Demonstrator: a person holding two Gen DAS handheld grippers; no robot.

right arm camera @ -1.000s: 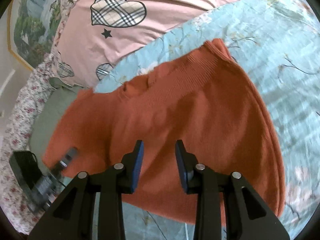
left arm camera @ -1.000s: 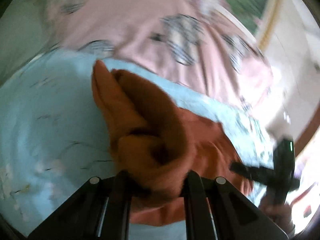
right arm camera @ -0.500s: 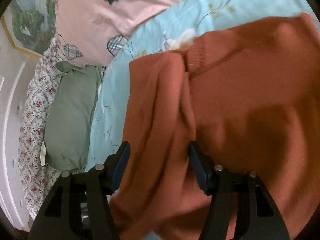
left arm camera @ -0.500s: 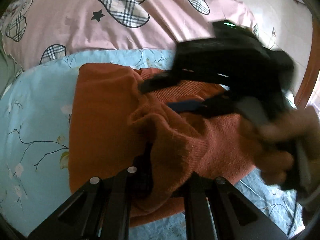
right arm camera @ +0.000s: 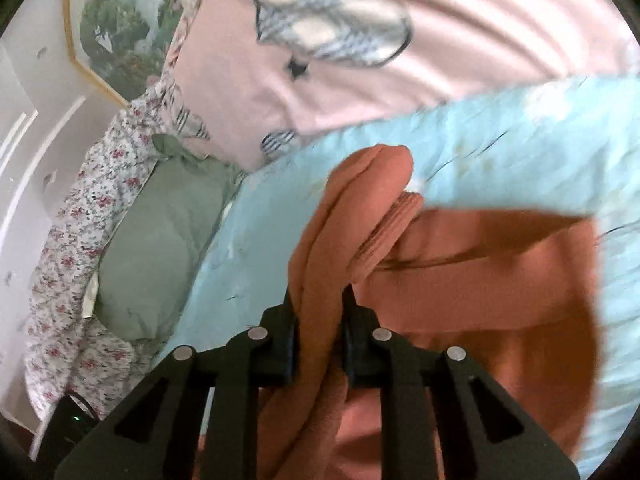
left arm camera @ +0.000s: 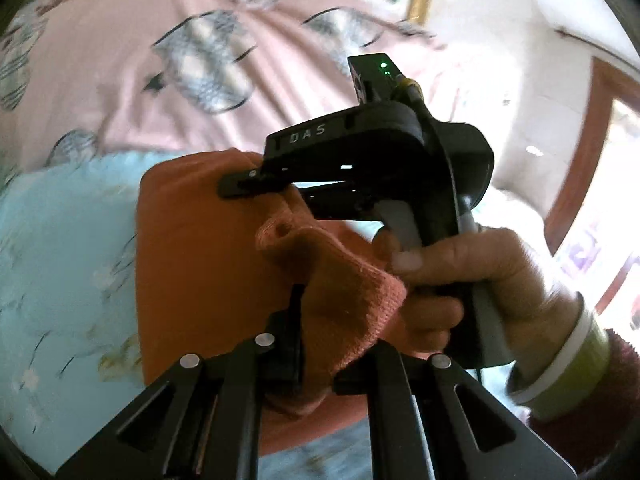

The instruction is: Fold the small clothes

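Sweater (right arm camera: 480, 280), rust-orange knit, lies on the blue quilt (right arm camera: 520, 152) just below the pink pillow (right arm camera: 440, 60), and you have part of it lifted off the quilt in both claws. Your right claw (right arm camera: 318, 332) is clamped on a thick bunch of several layers, with a ribbed edge poking out just beyond the fingers. Your left claw (left arm camera: 320, 356) is closed on another gathered fold with a ribbed hem, held up near the pillow-side edge of the sweater. In the left view your right hand (left arm camera: 460, 280) and its tool sit right against that fold, so the two grips are very close together.

That closeness looks like the main risk. With both claws pinching bunched cloth side by side, you could pull against yourself and twist the knit into a rope instead of a flat fold. The right grip holds many layers; if you let go unevenly, some layers may slide and the fold will land crooked or spring open. The knit is soft and stretchy, so a hard tug toward the pillow could drag the flat part across the quilt and wrinkle it. The claws could also knock together if you bring them nearer. Both views are blurred, so I cannot tell which part of the sweater each claw holds.
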